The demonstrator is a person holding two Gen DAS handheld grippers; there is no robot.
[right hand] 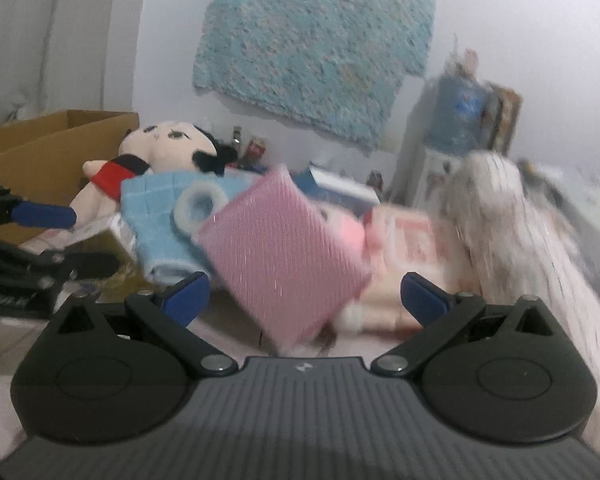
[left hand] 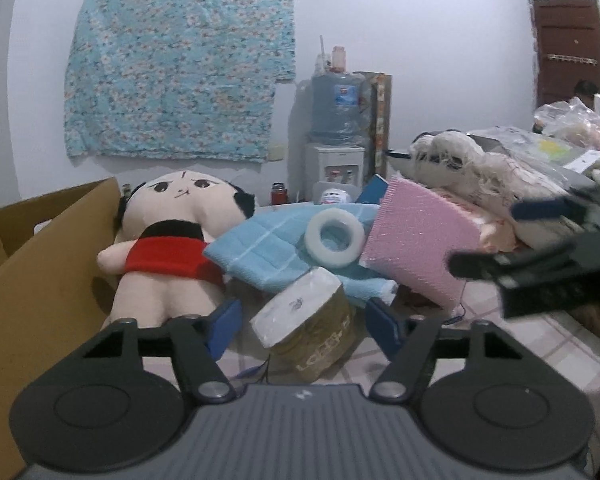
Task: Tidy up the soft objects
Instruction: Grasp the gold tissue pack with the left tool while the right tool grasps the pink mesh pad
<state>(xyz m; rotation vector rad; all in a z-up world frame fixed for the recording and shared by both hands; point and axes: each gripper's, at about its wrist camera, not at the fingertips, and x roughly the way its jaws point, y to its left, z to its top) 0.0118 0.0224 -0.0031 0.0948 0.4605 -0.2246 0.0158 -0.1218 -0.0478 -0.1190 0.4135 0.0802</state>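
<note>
The right wrist view is smeared by motion blur: the pink sponge (right hand: pixel 284 252), the shaggy white bundle (right hand: pixel 500 216) and the packets between them lose their edges, and no print can be read. In the left wrist view the cardboard box (left hand: pixel 40 264) runs off the left edge, its inside unseen. The blue cloth (left hand: pixel 276 248) hides the doll's (left hand: pixel 168 248) right side.

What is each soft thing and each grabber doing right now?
Left gripper: jaws open, holding nothing.
Right gripper: jaws open, holding nothing.
Doll: leaning against the cardboard box.
Blue towel: rumpled, white ring on top.
Pink sponge: tilted.
</note>
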